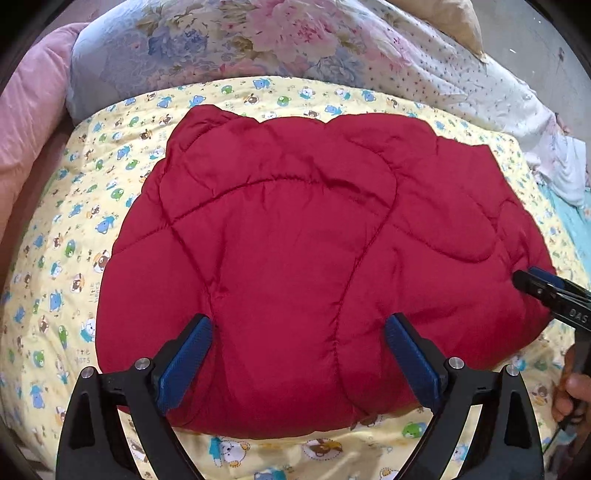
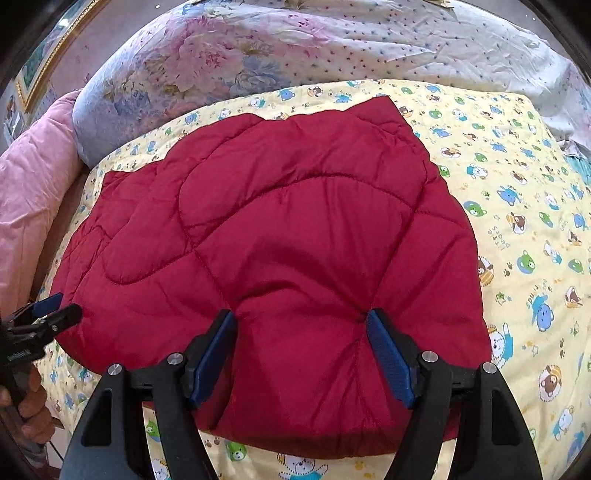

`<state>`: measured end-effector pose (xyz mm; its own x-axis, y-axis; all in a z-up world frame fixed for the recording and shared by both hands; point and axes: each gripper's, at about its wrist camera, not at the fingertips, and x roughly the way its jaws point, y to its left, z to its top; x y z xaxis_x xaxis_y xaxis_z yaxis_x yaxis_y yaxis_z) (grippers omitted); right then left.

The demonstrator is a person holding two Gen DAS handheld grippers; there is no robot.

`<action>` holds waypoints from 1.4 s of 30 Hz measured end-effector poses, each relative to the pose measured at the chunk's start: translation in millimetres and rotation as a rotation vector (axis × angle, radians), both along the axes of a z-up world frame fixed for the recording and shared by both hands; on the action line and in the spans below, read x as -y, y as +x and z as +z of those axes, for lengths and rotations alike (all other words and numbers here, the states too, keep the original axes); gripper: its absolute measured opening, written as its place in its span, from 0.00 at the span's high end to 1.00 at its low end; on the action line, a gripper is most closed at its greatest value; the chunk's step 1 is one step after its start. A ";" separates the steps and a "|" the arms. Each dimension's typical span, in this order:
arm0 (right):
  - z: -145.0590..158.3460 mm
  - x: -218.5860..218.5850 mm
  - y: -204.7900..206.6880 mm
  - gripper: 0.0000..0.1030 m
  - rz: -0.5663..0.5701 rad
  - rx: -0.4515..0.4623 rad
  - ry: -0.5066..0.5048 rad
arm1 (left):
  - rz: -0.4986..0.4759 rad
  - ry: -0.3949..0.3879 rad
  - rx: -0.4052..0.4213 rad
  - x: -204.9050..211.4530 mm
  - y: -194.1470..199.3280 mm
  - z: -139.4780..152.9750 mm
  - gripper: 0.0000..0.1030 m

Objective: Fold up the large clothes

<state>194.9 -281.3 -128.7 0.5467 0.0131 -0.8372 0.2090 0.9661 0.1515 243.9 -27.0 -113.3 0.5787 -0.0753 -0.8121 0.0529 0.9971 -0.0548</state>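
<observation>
Left wrist view only: I see the right gripper point(image 1: 524, 277) poking in at the right edge of the frame, its tip against the red padded jacket point(image 1: 314, 266); a tan pillow corner point(image 1: 467, 26) sits at the top right.
Right wrist view only: I see a gold picture frame point(image 2: 48, 62) at the upper left, and the left gripper point(image 2: 64, 308) entering at the lower left edge with the hand point(image 2: 31, 413) below it.
Jacket: folded into a thick bundle, it fills the middle of both frames, lying on the yellow bear-print sheet point(image 1: 74, 221) of the bed.
Left jaws: wide apart, I have them straddling the jacket's near edge, blue pads on either side, gripping nothing.
Right jaws: in their own view, also spread wide over the near edge, the bundle bulging between them.
Background: floral quilt point(image 2: 229, 66) across the top, pink blanket point(image 2: 29, 192) at the left.
Hard to tell: I cannot say whether the pads press the fabric or merely hover over it.
</observation>
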 end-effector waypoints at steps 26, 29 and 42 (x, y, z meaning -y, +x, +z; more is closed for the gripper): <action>35.7 -25.7 -14.8 0.27 0.009 0.076 -0.075 | 0.004 -0.108 0.015 -7.1 -1.0 11.6 0.02; 40.4 -34.9 -0.1 0.27 0.053 0.083 -0.079 | 0.017 -0.097 0.026 -5.0 2.9 16.6 0.02; 20.7 -8.7 34.3 0.20 0.001 0.022 -0.048 | 0.005 0.010 -0.050 12.8 41.4 -9.6 0.00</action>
<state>229.2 -272.6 -108.0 0.5653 -0.0263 -0.8245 0.2050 0.9726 0.1095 285.3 -39.8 -122.9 0.5381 -0.0644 -0.8404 0.0452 0.9978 -0.0475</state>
